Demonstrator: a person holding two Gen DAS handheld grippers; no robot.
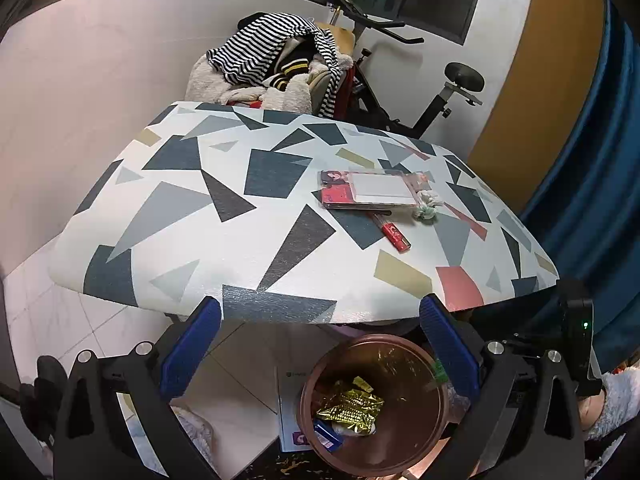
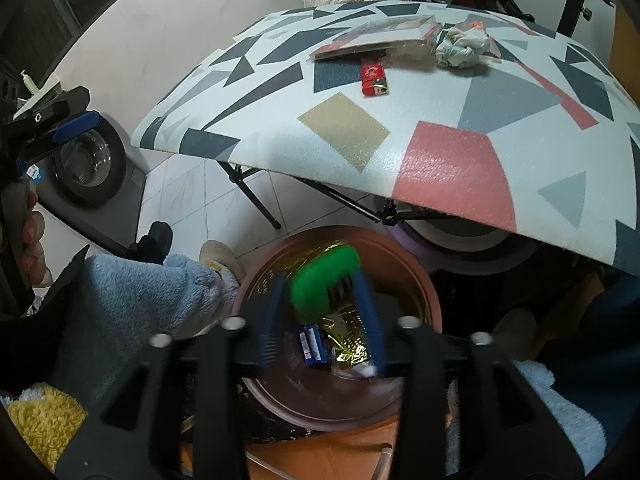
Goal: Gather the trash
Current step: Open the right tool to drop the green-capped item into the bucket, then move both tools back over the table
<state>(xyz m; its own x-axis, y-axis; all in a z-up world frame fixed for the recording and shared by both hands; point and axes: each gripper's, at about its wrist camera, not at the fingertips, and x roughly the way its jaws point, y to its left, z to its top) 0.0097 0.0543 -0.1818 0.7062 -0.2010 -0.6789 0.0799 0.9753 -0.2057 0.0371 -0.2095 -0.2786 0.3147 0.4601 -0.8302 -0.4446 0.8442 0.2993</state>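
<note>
A brown trash bin point(image 2: 408, 256) stands on the floor below the table's near edge. It holds a gold foil wrapper point(image 2: 348, 354) and a small blue packet point(image 2: 314, 344). My right gripper point(image 2: 320, 278) hangs over the bin with a blurred green object point(image 2: 316, 284) between its blue fingers. The green object touches the right finger and a gap shows at the left finger. My left gripper point(image 1: 320, 307) is open and empty above the bin point(image 1: 316, 368). On the table lie a red lighter point(image 1: 394, 236), a crumpled tissue point(image 1: 428, 204) and a flat plastic-wrapped packet point(image 1: 372, 192).
The folding table point(image 1: 180, 240) has a geometric-patterned top that overhangs the bin. Behind it are a chair piled with clothes point(image 1: 276, 64) and an exercise bike point(image 1: 440, 96). A person's light-blue fleece sleeve point(image 2: 132, 304) lies left of the bin. A washing machine point(image 2: 88, 160) stands at the left.
</note>
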